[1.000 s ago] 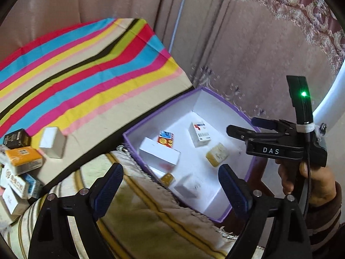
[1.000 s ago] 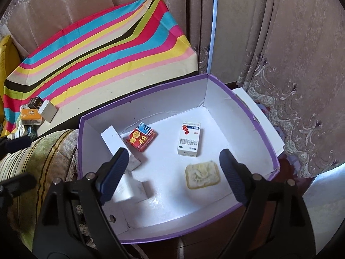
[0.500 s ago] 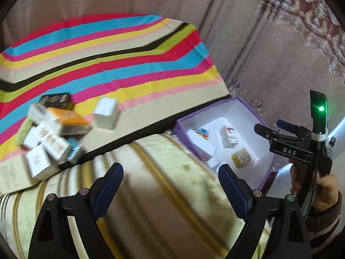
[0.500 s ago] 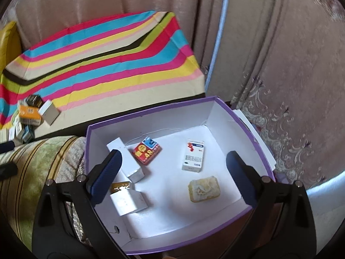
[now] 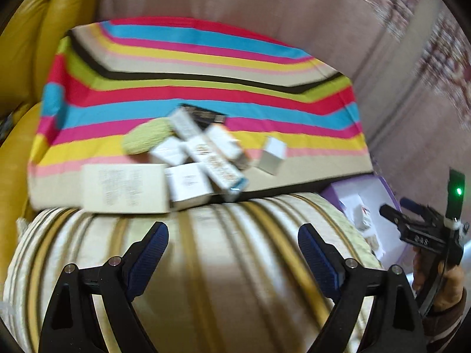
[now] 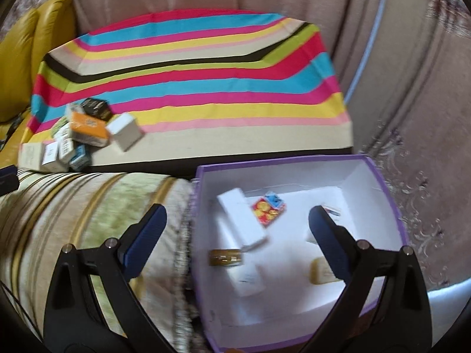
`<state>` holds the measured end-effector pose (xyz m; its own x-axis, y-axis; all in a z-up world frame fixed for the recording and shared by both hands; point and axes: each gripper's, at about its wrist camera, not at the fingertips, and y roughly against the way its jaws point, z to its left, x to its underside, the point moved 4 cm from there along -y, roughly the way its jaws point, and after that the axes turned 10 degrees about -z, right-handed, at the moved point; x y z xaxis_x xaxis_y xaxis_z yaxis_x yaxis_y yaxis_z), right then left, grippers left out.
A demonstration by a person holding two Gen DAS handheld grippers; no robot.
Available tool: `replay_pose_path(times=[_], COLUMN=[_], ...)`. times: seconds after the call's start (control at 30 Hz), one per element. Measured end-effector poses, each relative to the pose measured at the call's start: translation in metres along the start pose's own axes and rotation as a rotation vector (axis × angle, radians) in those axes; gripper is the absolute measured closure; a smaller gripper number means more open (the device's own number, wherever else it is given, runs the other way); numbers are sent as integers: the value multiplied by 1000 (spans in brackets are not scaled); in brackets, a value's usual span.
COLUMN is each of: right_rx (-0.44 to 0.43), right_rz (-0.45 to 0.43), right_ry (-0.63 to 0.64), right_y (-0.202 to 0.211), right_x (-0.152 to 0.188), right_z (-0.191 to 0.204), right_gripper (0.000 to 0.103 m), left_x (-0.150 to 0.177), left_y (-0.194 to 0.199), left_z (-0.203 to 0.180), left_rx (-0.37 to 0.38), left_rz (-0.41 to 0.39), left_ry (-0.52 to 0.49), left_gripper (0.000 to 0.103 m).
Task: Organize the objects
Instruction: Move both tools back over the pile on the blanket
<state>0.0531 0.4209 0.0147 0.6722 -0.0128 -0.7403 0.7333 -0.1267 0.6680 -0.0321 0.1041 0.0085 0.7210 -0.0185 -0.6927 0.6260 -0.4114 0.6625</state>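
While both tools are held with their jaws spread wide and nothing between them, the left gripper point(image 5: 232, 253) is seen above a cream, gold-striped cushion point(image 5: 206, 264), and the right gripper point(image 6: 237, 235) is seen over the near left wall of a purple box point(image 6: 391, 206). A cluster of small boxes point(image 5: 191, 158) is found on the near edge of the striped cloth point(image 5: 206, 94), with a white carton point(image 5: 272, 154) just to its right and a flat beige box point(image 5: 125, 188) at its near left. Inside the purple box, a long white carton point(image 6: 241, 220), a red and blue packet point(image 6: 269, 209), a small amber item point(image 6: 226, 257) and other blurred items are seen. A yellow sofa point(image 6: 17, 53) is visible at the far left.
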Motion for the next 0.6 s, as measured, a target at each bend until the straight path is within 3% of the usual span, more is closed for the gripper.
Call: replay_pose_path(times=[0.17,0.6], right_rx=[-160,-251], right_rz=[14,40], right_ry=[-7,123], right_y=[-4,-34], right_x=[-2,-18], right_z=[28,79], right_gripper=[5,5], left_x=[-1,-9], left_y=[7,-22], left_z=[35,72], left_rx=[-53,-174], left_rz=[-5,75], left_ry=[61,98], left_gripper=[12,8])
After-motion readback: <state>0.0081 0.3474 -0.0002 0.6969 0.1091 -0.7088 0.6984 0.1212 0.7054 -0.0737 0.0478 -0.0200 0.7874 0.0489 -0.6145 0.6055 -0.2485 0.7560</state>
